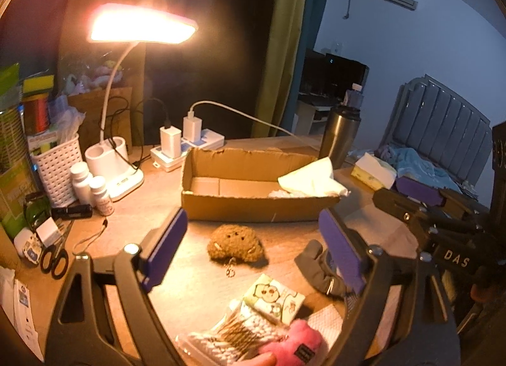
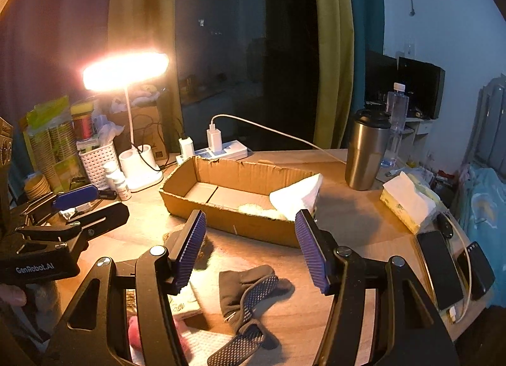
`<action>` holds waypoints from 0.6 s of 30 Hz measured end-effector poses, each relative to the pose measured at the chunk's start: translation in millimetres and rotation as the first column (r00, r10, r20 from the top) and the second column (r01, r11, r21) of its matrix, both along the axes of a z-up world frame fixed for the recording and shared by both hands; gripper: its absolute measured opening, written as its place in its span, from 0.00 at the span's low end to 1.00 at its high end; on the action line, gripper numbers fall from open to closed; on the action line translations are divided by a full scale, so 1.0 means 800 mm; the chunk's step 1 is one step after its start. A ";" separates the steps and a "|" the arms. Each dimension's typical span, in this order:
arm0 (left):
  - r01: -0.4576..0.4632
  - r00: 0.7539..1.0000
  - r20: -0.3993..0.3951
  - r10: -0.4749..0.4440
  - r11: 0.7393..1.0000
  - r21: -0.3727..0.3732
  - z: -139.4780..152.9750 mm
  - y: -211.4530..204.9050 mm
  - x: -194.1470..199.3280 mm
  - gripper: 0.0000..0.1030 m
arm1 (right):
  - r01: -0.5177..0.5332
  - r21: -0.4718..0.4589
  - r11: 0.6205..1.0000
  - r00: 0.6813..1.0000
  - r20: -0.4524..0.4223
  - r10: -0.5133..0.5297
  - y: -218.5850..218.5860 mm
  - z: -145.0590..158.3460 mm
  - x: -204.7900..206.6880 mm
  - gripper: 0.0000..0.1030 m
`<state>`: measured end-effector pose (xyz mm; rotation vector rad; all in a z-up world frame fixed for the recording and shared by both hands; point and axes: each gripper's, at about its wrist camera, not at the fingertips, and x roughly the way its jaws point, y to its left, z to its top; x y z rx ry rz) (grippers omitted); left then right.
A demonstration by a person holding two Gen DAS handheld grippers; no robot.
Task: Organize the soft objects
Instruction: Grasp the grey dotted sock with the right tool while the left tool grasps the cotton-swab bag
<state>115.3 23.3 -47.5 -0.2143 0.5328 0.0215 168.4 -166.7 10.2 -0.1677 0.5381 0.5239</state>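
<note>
An open cardboard box (image 1: 253,204) (image 2: 227,220) lies on the desk with a white cloth (image 1: 311,181) (image 2: 297,197) at its right end. My left gripper (image 1: 253,246) is open and empty above a brown plush (image 1: 235,246). A dark glove (image 1: 319,271) (image 2: 246,290), a tissue pack (image 1: 275,298), a bag of cotton swabs (image 1: 227,334) and a pink plush (image 1: 294,347) lie near the front edge. My right gripper (image 2: 253,246) is open and empty above the glove. The left gripper shows at the left of the right wrist view (image 2: 63,217).
A lit desk lamp (image 1: 142,23), a power strip with chargers (image 1: 186,144), a white basket (image 1: 57,167), pill bottles (image 1: 91,189) and scissors (image 1: 55,260) stand left. A steel tumbler (image 2: 365,151), a tissue box (image 2: 408,204) and phones (image 2: 439,268) are at the right.
</note>
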 end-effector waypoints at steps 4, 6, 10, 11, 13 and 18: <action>-0.004 1.000 -0.006 0.004 1.000 0.004 -0.005 0.003 -0.013 0.84 | 0.001 -0.002 1.000 1.000 -0.005 -0.001 -0.001 -0.006 -0.012 0.60; -0.004 1.000 -0.008 0.004 1.000 0.005 -0.009 0.003 -0.020 0.84 | 0.002 -0.004 1.000 1.000 -0.009 -0.002 -0.001 -0.010 -0.019 0.60; -0.005 1.000 -0.017 0.005 1.000 0.003 -0.017 0.004 -0.031 0.84 | 0.000 -0.009 1.000 1.000 -0.019 0.000 -0.001 -0.019 -0.032 0.60; -0.005 1.000 -0.018 0.005 1.000 0.003 -0.019 0.004 -0.034 0.84 | -0.001 -0.012 1.000 1.000 -0.022 0.001 -0.001 -0.022 -0.037 0.60; -0.006 1.000 -0.021 0.006 1.000 0.002 -0.023 0.005 -0.039 0.84 | -0.004 -0.016 1.000 1.000 -0.026 0.004 -0.001 -0.026 -0.043 0.60; -0.012 0.999 -0.034 0.012 1.000 -0.001 -0.034 0.006 -0.053 0.84 | -0.005 -0.024 1.000 0.999 -0.040 0.004 -0.001 -0.038 -0.054 0.60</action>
